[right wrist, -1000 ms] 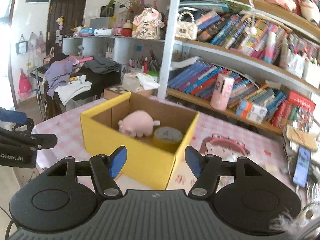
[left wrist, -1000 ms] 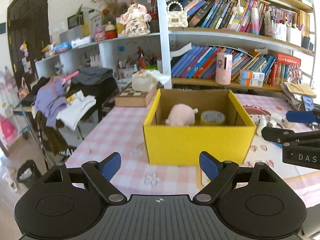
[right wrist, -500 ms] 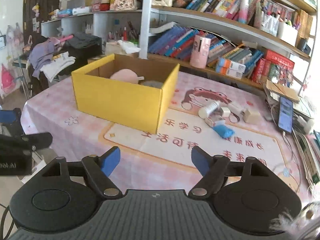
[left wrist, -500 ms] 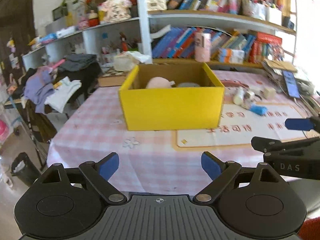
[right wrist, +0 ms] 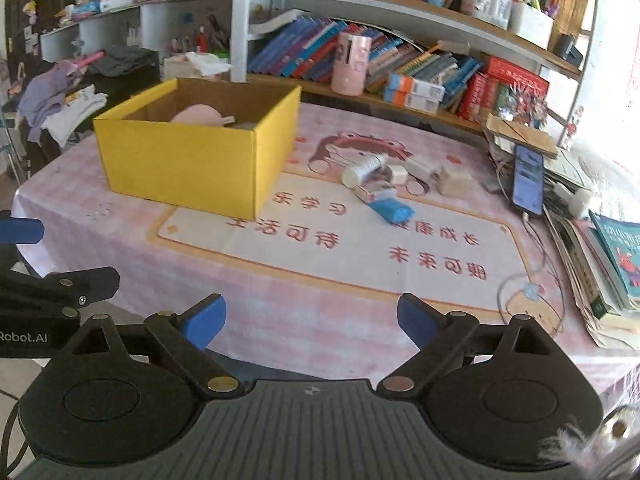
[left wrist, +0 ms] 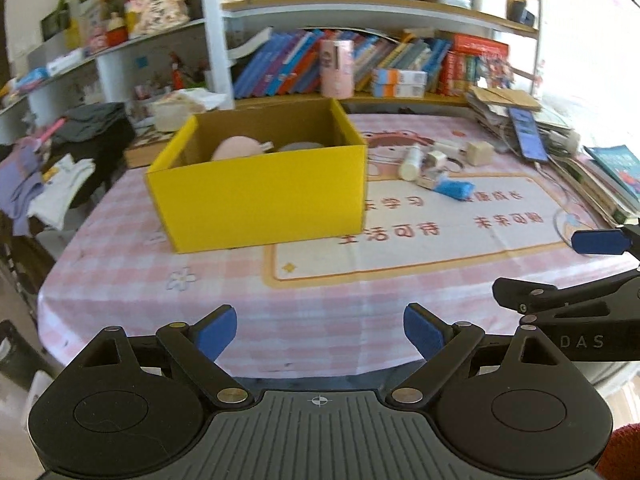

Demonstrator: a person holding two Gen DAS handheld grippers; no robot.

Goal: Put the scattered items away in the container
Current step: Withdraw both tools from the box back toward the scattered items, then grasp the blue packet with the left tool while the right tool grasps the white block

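Counter [left wrist: 132,292]: covered in pink checked cloth with a printed mat [left wrist: 460,236] laid on its right part. Yellow box [left wrist: 260,200]: open-topped cardboard, standing on the cloth at the mat's left edge; inside, a pink plush toy [left wrist: 236,148] and a greyish round item [left wrist: 300,146] only partly visible above the rim. Scattered items, grouped on the mat to the right of the box and apart from it: a white tube [right wrist: 362,169], a blue packet [right wrist: 394,210], small white pieces [right wrist: 420,168] and a beige block [right wrist: 454,180]. A phone [right wrist: 528,180] lies further right, atop stacked books and papers. Left gripper [left wrist: 320,332]: fingers spread wide, nothing between them, held over the near edge of the counter. Right gripper [right wrist: 312,316]: fingers opening, already wide, nothing between them, also over the near edge. Bookshelf [right wrist: 400,20] behind the counter.
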